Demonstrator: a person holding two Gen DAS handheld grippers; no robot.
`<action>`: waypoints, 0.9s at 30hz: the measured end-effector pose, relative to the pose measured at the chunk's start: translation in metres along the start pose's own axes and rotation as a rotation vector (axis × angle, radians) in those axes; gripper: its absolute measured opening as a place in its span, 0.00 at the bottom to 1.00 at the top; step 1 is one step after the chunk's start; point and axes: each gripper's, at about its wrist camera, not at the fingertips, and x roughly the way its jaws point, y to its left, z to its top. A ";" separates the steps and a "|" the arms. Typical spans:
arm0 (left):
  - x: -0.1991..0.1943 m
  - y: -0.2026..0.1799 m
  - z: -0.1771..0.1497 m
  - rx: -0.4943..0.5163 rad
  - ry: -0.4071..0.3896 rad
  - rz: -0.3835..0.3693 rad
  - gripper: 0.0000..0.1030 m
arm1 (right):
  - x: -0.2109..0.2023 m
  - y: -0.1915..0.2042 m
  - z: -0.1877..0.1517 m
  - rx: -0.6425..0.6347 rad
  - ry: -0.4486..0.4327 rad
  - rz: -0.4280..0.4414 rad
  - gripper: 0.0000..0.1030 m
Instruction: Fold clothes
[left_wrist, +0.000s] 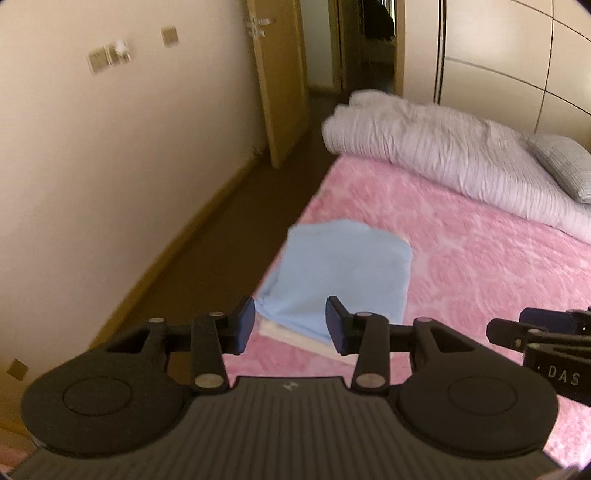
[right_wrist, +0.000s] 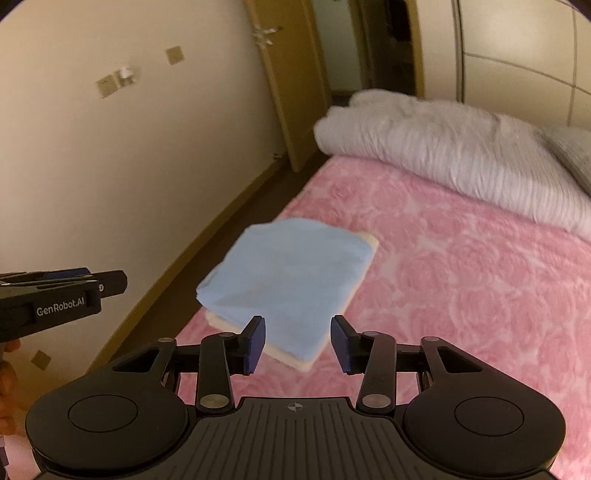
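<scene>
Fingers of both the left gripper (left_wrist: 290, 325) and right gripper (right_wrist: 297, 343) apart, above folded blue cloth (right_wrist: 288, 280) at bed edge (left_wrist: 295, 218)

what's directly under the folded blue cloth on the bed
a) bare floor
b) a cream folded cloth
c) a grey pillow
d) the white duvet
b, a cream folded cloth peeks out along the edges beneath the blue cloth, both lying on the pink bed.
</scene>
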 end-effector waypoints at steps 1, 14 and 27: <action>-0.004 -0.002 -0.001 -0.011 -0.002 0.002 0.37 | -0.003 -0.001 0.000 -0.010 -0.005 0.015 0.42; -0.064 -0.060 -0.034 -0.163 0.086 0.071 0.36 | -0.065 -0.055 -0.012 -0.075 0.033 0.064 0.42; -0.108 -0.128 -0.073 -0.291 0.144 0.114 0.36 | -0.103 -0.107 -0.039 -0.175 0.137 0.119 0.42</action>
